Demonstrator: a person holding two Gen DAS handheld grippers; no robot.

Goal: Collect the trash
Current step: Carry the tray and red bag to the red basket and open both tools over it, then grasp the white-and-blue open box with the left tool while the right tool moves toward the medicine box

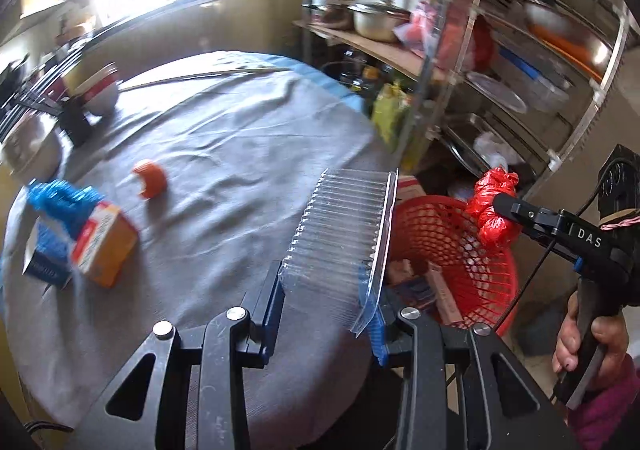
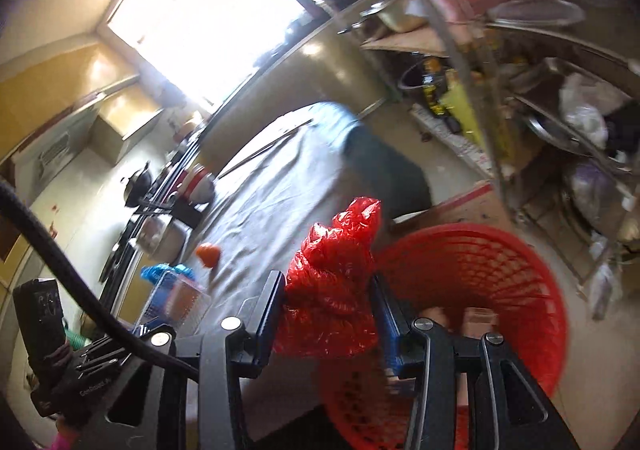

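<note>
My left gripper (image 1: 326, 290) is shut on a clear ribbed plastic tray (image 1: 340, 226), held upright over the table's right edge beside the red mesh basket (image 1: 472, 250). My right gripper (image 2: 326, 290) is shut on a crumpled red plastic bag (image 2: 336, 274); the left wrist view shows that red bag (image 1: 494, 210) above the basket's rim. The basket (image 2: 500, 274) stands on the floor with a few cartons (image 1: 444, 290) inside. On the grey cloth-covered table (image 1: 224, 154) lie an orange peel (image 1: 150, 178), an orange carton (image 1: 106, 242) and a blue wrapper (image 1: 60, 198).
Metal bowls (image 1: 28, 150) and a red-banded pot (image 1: 100, 90) sit at the table's far left. Metal shelves (image 1: 500, 70) full of pots and bags stand right of the table, behind the basket. A person's hand (image 1: 592, 346) grips the right gripper's handle. A long stick (image 1: 208, 75) lies across the table's far side.
</note>
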